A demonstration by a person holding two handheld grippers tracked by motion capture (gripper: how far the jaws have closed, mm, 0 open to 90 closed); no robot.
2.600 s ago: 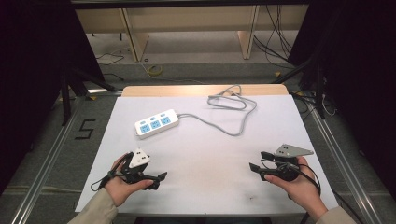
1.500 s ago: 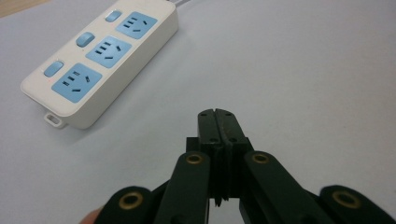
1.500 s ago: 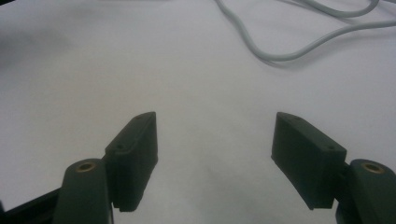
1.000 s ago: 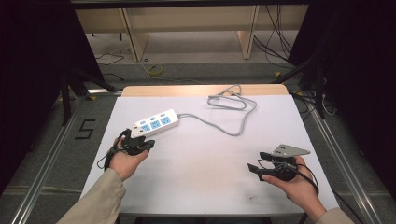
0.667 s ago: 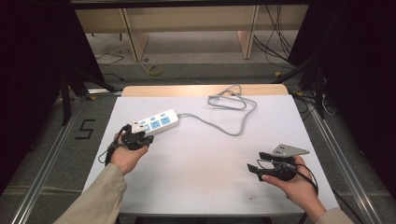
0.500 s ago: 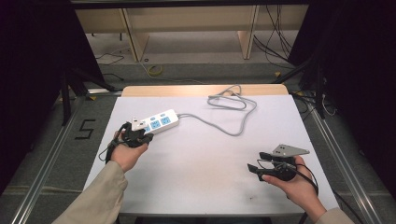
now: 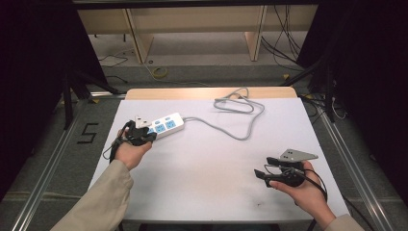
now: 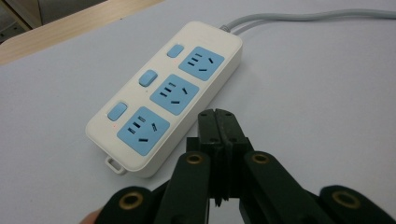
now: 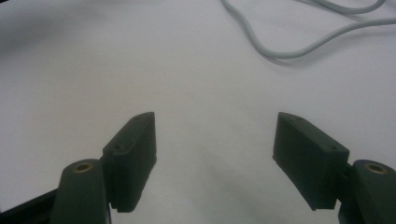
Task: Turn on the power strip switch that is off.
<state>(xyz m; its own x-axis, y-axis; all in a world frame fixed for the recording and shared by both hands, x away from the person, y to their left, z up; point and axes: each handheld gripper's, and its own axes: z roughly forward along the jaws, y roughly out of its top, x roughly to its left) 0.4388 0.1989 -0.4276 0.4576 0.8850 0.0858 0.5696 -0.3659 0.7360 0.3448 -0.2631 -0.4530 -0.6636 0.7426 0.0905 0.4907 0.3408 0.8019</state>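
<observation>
Left gripper view: power strip point(image 8: 168, 95) just beyond the closed left hand-held gripper point(image 8: 219, 122).

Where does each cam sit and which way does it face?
High view: above the person's side, looking forward and down on the white table; both forearms, left gripper, right gripper.
Left gripper view: on the left gripper, along shut jaws toward the white power strip with blue sockets.
Right gripper view: on the right gripper, along open jaws over bare tabletop toward the grey cable.
Shared: strip in high and left views; cable in all.
</observation>
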